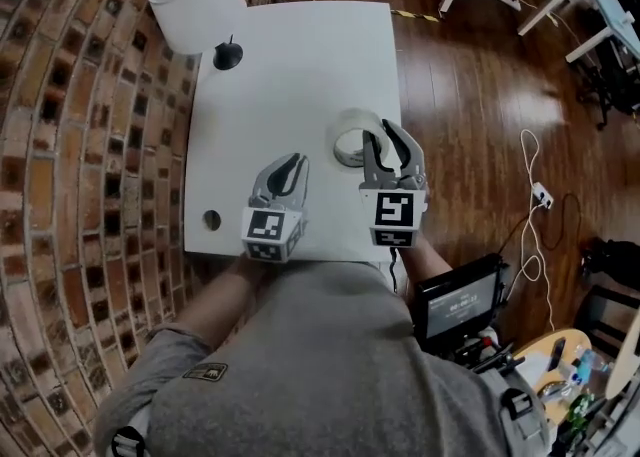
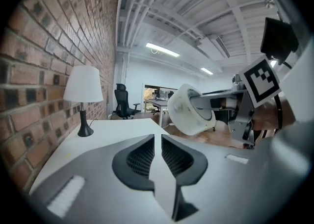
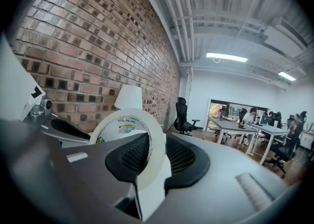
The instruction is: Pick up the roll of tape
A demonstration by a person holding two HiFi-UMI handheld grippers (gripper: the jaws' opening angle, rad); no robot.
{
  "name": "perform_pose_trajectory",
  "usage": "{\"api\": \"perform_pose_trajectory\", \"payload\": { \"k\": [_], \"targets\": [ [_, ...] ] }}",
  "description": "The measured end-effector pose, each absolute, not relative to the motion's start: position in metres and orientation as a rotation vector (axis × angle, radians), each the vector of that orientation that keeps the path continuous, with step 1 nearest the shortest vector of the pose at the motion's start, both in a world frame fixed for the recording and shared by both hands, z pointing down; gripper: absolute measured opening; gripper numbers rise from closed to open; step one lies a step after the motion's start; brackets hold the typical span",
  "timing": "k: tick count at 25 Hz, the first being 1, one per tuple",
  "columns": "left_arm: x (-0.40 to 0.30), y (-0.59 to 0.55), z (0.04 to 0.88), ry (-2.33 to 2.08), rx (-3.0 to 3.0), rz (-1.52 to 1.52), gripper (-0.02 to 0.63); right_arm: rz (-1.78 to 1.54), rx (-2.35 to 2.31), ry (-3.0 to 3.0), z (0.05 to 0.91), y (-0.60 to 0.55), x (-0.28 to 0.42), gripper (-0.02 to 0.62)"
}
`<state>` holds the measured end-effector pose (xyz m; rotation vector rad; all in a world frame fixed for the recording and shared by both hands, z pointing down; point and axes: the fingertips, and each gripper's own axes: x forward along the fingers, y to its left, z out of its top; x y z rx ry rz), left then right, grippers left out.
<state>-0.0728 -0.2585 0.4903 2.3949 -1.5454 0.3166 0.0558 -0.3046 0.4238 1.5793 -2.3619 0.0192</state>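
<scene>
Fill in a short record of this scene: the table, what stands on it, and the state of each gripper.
table: white, beside a brick wall
on it: white lamp, at the far corner
roll of tape: white, pinched by its band, held off the table
right gripper: shut on the roll of tape
left gripper: jaws nearly together, nothing between them

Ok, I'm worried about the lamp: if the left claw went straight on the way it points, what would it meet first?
Probably the white table top, since the left claw tips slightly down; the lamp stands left of that line.
</scene>
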Motion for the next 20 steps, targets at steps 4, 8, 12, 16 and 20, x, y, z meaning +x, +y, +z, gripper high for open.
{"api": "perform_pose_trajectory", "payload": {
  "k": [4, 8, 12, 16, 20],
  "targets": [
    [-0.071, -0.247, 0.473, -1.620, 2.388, 0.265, 0.033, 0.012, 1.590, -2.409, 0.408, -0.286, 0.067, 0.114],
    [-0.076, -0.236, 0.454, -1.714, 2.387, 0.256, 0.018, 0.021, 1.608, -2.466, 0.394, -0.268, 0.075, 0.114],
    [-0.078, -0.225, 0.433, -1.750, 2.398, 0.169, 0.012, 0.007, 1.613, -2.499, 0.381, -0.254, 0.076, 0.114],
    [-0.083, -0.211, 0.422, -1.752, 2.409, 0.120, 0.011, 0.013, 1.635, -2.512, 0.373, -0.237, 0.073, 0.114],
    [-0.094, -0.196, 0.411, -1.748, 2.436, 0.068, 0.008, -0.010, 1.662, -2.543, 0.354, -0.212, 0.060, 0.114]
  ]
}}
